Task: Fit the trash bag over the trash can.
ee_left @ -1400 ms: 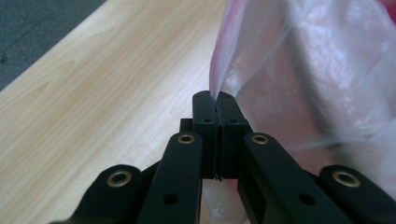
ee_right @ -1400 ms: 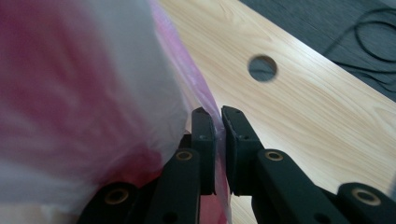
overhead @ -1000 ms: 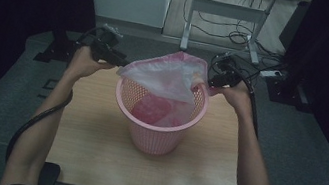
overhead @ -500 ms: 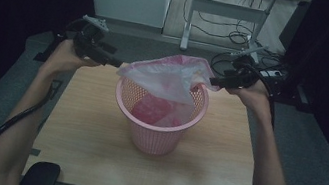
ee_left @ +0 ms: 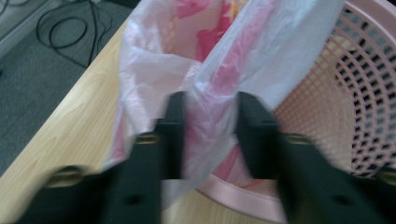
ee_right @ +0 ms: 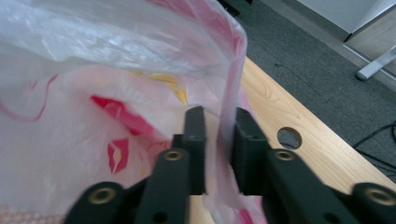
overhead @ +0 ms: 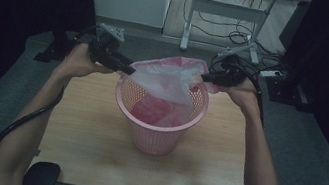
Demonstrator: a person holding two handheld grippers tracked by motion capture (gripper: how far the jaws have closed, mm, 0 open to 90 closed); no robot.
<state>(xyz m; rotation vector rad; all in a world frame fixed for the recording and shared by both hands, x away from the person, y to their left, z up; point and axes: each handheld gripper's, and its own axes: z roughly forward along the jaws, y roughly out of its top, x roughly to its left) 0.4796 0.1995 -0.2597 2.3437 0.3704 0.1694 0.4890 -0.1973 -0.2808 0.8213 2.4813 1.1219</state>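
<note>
Over the pink basket (overhead: 158,117) at counter (overhead: 88,140) centre, both hand-held grippers have just been closing: left (overhead: 128,70) at nine o'clock, right (overhead: 204,77) at three, pinching the plastic bag (overhead: 167,80), now stretched wider for lining.

left tongs (ee_left: 210,135) blurred, basket (ee_left: 336,93) cut off

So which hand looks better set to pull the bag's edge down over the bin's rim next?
Probably the right. The right gripper pinches a thin edge of the plastic bag next to the pink basket rim, while the left gripper has its jaws around a thicker bunched fold, farther out.
</note>
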